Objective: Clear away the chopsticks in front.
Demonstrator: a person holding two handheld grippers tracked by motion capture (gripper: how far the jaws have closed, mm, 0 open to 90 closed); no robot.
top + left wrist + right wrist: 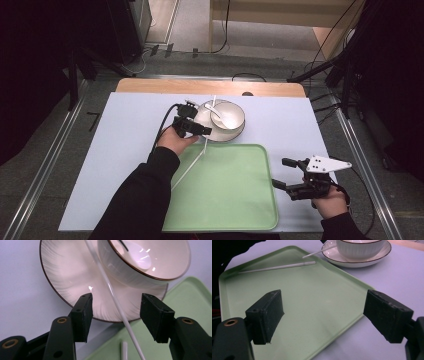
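A white ribbed bowl (235,122) with a white spoon (220,117) in it stands on a saucer (235,136) just beyond a green tray (235,200). One white chopstick (117,307) leans across the saucer's rim down to the tray. A second chopstick (187,172) lies on the tray's left part. My left gripper (116,300) is at the saucer's near-left rim. Its jaws stand apart around the leaning chopstick and the rim, pads clear of both. My right gripper (280,172) hovers open and empty over the tray's right edge.
The tray and saucer rest on a pale sheet (125,135) that covers the table. A wooden strip (210,86) runs along the far edge, with cables and stands on the floor beyond. A dark sleeve (145,200) covers the tray's left side.
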